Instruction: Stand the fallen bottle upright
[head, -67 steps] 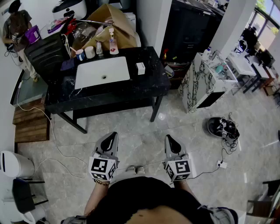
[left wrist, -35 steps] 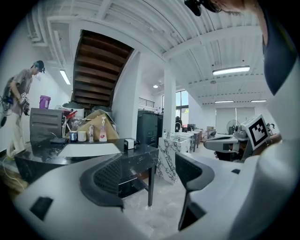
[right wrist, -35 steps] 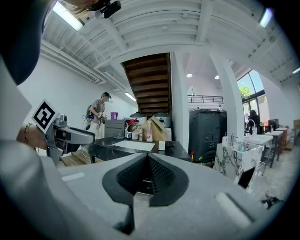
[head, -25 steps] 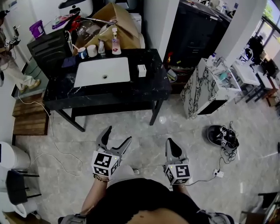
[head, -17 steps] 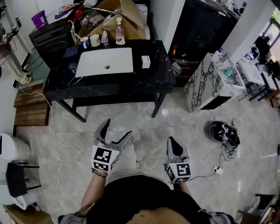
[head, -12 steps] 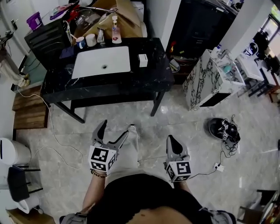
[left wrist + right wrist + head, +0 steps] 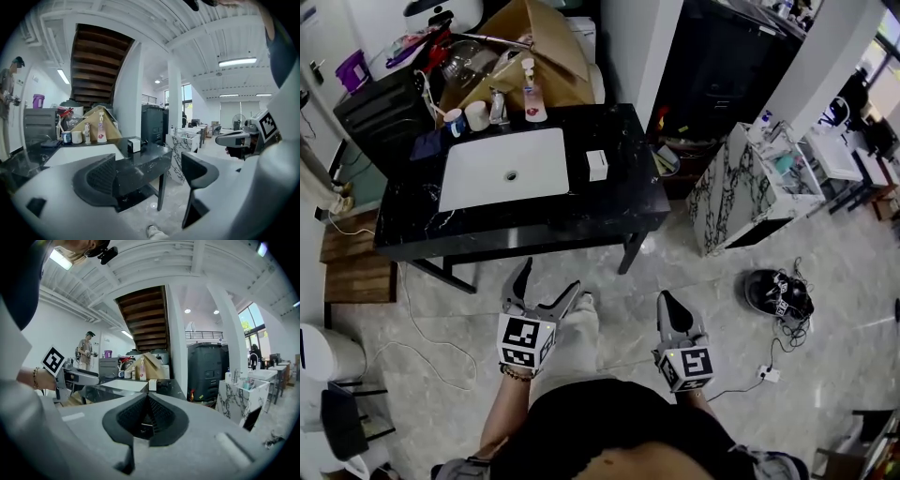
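- The left gripper [image 7: 150,176] is seen with its jaws opening wide, and nothing is caught between them.
- The right gripper [image 7: 147,411] is seen with its jaws clenched together, and nothing is gripped.
- Tiled floor [image 7: 694,272] is seen beneath both pairs of jaws.
- A black surface [image 7: 619,202] is found ahead of the jaws, well apart from them, with a white sink [image 7: 534,159] set into it.
- A small white box [image 7: 597,164] is placed just right of the sink, ahead of the gap between the two grippers.
- Farthest from the jaws, a pump bottle [image 7: 532,97] is stood upright near two cups [image 7: 475,114].
- Which bottle is the fallen one cannot be told.
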The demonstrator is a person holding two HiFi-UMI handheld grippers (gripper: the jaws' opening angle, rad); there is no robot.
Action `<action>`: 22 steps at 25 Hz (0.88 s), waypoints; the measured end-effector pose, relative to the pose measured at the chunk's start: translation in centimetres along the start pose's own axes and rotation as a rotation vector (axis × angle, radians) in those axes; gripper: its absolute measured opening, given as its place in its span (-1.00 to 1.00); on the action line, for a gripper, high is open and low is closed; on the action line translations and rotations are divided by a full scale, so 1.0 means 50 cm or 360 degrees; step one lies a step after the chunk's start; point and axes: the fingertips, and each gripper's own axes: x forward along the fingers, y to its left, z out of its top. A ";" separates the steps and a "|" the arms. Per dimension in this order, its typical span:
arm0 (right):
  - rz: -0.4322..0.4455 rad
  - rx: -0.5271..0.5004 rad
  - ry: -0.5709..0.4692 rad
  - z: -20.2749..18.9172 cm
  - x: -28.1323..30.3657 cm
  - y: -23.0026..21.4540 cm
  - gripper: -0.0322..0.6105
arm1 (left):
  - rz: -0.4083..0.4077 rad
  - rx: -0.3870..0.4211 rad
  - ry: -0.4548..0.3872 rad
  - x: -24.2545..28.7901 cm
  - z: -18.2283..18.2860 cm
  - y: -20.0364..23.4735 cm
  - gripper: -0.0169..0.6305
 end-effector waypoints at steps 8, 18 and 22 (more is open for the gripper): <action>0.0011 0.0036 0.0032 0.049 0.186 -0.069 -0.89 | -0.0101 0.0196 0.0080 0.193 0.077 0.068 0.34; -0.0024 0.0050 0.0009 0.131 0.422 -0.151 -0.89 | -0.0253 0.0140 0.0122 0.427 0.147 0.171 0.34; -0.0054 0.0058 0.0026 0.133 0.475 -0.182 -0.89 | -0.0356 0.0179 0.0104 0.493 0.172 0.175 0.34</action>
